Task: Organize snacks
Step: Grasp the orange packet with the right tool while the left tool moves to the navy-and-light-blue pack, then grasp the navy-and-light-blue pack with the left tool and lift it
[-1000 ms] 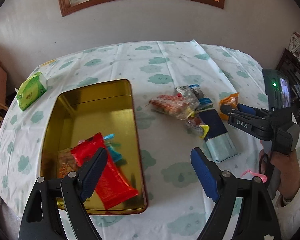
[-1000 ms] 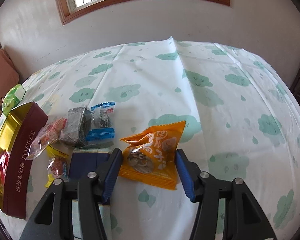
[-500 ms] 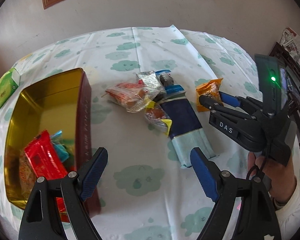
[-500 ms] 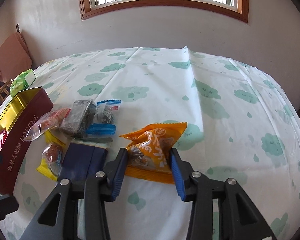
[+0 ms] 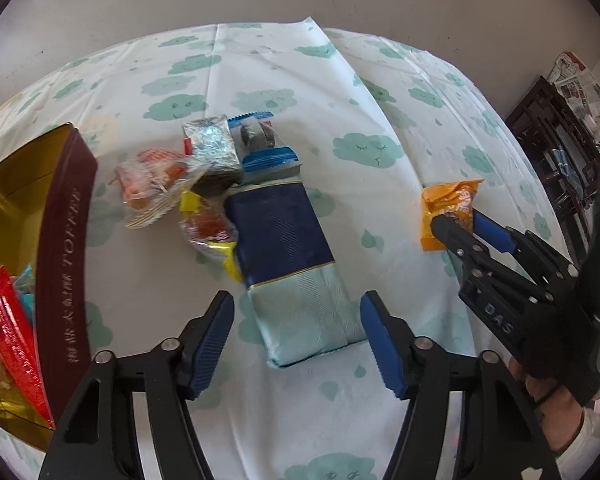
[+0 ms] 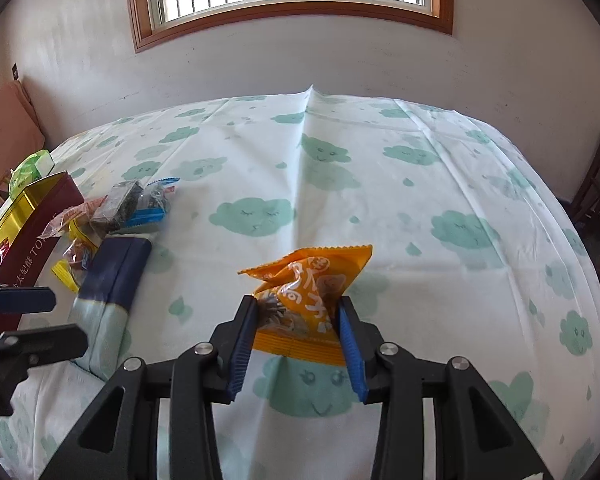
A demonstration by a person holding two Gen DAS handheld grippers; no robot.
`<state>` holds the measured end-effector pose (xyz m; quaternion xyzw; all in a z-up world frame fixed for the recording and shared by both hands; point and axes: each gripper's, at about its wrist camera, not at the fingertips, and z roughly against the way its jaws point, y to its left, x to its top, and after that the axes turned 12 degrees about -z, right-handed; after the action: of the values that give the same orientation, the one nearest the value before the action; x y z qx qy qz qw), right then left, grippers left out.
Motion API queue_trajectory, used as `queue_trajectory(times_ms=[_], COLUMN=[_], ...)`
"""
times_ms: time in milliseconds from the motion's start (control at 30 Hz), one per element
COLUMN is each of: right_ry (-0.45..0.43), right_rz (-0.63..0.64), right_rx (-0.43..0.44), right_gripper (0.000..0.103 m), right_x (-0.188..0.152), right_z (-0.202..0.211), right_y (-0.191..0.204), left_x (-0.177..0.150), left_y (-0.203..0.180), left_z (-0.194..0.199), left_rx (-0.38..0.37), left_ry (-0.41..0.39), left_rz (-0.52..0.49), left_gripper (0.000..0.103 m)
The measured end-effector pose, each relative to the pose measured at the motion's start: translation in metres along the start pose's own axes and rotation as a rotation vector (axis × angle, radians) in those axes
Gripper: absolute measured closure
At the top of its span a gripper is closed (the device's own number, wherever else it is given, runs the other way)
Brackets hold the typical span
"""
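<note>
Pinching the orange snack packet (image 6: 310,300) by its sides, the right gripper (image 6: 298,342) lifts it, probably for the tin (image 5: 64,260); the left gripper (image 5: 296,344) is closing astride the blue pack (image 5: 288,256), apparently not touching.

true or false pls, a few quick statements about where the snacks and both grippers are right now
1. The right gripper has the orange snack packet between its jaws. True; the pads press its sides as the jaws close.
2. The left gripper already clamps the long blue package. False; its jaws are closing, but the pads stand clear on either side of the package's pale end.
3. The toffee tin is empty. False; a red packet lies inside.
4. A clear-wrapped snack lies on the tablecloth between the tin and the blue package. True.
5. The orange packet sits in the tin. False; it is away from it, at the right gripper.
</note>
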<state>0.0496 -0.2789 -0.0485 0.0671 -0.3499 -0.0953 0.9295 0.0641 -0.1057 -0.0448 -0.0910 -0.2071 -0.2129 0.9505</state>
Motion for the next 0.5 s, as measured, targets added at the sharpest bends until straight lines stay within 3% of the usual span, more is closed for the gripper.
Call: queue_trajectory(times_ms=[267,500], right_ry=[0.008,0.011], right_rz=[-0.029,-0.040], right_rx=[0.022,0.034], right_gripper=[0.062,0.062], right_x=[0.001,0.001], right_z=[-0.001,-0.001], right_y=[-0.005,-0.007], left_x=[0.016,0.030], left_y=[0.005,-0.001], left_z=[-0.020,-0.031], left_rx=[0.019,0.093], left_ry=[0.028,0.051], left_rz=[0.036,0.011], left_gripper=[0.050,0.048])
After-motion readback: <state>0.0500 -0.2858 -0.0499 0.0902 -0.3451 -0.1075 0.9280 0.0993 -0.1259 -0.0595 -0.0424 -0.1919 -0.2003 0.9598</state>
